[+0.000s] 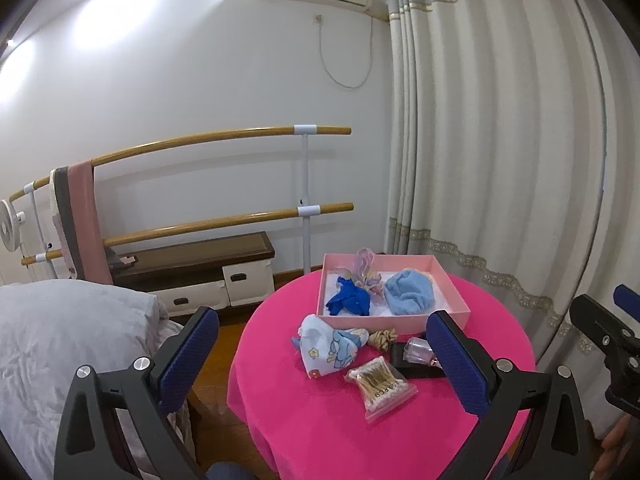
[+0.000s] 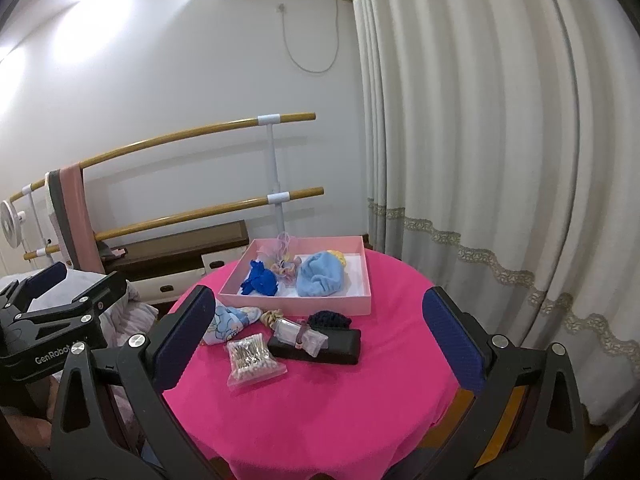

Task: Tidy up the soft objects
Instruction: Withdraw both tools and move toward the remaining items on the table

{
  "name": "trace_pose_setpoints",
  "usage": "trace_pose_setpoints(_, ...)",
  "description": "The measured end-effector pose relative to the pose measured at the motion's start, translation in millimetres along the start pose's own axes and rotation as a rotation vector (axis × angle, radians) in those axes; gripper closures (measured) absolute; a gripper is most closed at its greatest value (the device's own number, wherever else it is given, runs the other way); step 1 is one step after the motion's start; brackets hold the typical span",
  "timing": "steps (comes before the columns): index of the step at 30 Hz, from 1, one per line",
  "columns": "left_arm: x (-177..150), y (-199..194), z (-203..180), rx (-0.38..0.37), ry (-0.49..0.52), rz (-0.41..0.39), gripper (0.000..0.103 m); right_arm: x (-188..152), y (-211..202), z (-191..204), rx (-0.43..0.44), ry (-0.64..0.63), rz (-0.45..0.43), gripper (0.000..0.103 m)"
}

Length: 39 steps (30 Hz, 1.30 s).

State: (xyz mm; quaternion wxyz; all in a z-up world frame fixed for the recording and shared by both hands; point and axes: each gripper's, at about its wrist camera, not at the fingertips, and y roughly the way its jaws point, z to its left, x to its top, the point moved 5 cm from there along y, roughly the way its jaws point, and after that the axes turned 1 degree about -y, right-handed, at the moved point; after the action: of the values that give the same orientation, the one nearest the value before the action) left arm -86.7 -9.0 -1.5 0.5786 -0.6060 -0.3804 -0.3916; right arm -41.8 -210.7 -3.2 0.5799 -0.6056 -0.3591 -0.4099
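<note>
— What do you hold now?
— Nothing. Your left gripper [image 1: 324, 354] and your right gripper [image 2: 320, 334] are both spread wide and empty, above the pink table [image 2: 320, 408].

— Where are the soft things?
— In the pink box [image 2: 296, 306] lie the blue cloth [image 2: 261, 279], the light blue towel [image 2: 320, 280] and a pastel scrunchie [image 2: 282, 268]. The cartoon cloth [image 1: 330, 346] and a beige scrunchie [image 1: 382, 338] lie on the table just in front of the box, near the bag of cotton swabs [image 2: 253, 361] and the black case [image 2: 320, 348].
</note>
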Motion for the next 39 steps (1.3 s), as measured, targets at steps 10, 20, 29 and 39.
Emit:
trace_pose_setpoints(10,0.3,1.5,0.4,-0.002,-0.007,0.009,0.0,-2.8,1.3,0.5,0.007,0.003,0.01,0.0)
trace_pose_setpoints(20,-4.4,6.6,3.0,0.004,-0.008,0.017,0.0,-5.8,5.3,-5.4,-0.001,0.019,0.017,0.0)
trace_pose_setpoints(29,-18.5,31.6,10.5,0.012,-0.013,0.07,0.0,-20.8,25.9,-18.0,-0.031,0.034,0.067,0.0)
trace_pose_setpoints(39,-44.6,90.9,5.6,0.008,0.006,0.201,0.0,-53.5,70.2,-35.1,-0.033,0.057,0.183,0.0)
